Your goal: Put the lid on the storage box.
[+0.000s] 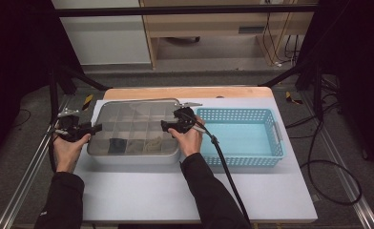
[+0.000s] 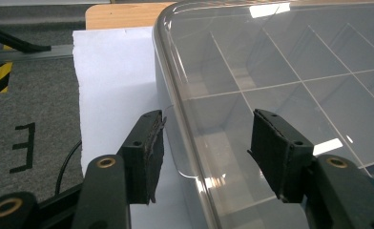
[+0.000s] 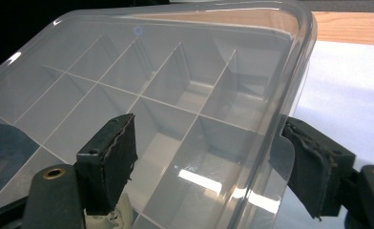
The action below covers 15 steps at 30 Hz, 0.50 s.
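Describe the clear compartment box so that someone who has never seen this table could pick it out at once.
On the white sheet covering the table, two containers sit side by side between the person's hands. The compartment box is the left one, next to the blue basket. Unlike the perforated, open basket, it is transparent, lidded, and split by a grid of thin dividers, with a few dark and pale items in its near row.

A clear plastic compartment box lies flat on the white-covered worktop, its transparent lid shut over a grid of dividers. Most cells look bare; the near row holds a dark item and pale, cloth-like ones. Its right side sits just beside a light blue basket.
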{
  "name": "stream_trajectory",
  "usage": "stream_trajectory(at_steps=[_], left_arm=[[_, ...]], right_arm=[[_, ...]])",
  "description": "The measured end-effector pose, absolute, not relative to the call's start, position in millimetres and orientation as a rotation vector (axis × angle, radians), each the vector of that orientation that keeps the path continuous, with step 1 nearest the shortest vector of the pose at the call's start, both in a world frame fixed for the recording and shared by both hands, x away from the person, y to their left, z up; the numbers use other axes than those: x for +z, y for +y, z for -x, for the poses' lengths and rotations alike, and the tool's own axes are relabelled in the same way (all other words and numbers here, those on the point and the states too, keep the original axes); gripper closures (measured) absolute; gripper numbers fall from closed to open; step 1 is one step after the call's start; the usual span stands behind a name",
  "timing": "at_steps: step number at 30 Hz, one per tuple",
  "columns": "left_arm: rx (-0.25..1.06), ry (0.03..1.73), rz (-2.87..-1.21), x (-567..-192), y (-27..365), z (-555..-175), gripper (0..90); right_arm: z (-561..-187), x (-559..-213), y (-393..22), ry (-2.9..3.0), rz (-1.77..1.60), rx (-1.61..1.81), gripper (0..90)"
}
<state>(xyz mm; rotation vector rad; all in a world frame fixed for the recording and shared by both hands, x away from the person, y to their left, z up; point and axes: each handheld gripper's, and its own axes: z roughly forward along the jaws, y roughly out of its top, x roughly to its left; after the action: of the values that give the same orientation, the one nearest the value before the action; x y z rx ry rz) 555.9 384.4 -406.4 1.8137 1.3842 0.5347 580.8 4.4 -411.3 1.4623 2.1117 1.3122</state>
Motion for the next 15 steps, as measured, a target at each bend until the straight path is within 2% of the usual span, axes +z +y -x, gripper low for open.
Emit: stream_trajectory(at_steps=[6, 9, 15], left_arm=[[0.537, 1.385, -1.813, -406.6, 385.0, -555.4, 44.6], [0.534, 1.389, -1.814, -407.1, 386.4, -554.7, 45.6], [0.536, 1.397, -1.814, -406.3, 386.5, -555.0, 45.5]], right_arm=[[-582.2, -408.4, 2.0, 2.143, -1.478, 1.289, 26.1], [-581.8, -405.2, -1.8, 2.118, -1.434, 1.178, 33.2], [-580.1, -404.8, -7.1, 2.136, -1.414, 1.170, 29.9]])
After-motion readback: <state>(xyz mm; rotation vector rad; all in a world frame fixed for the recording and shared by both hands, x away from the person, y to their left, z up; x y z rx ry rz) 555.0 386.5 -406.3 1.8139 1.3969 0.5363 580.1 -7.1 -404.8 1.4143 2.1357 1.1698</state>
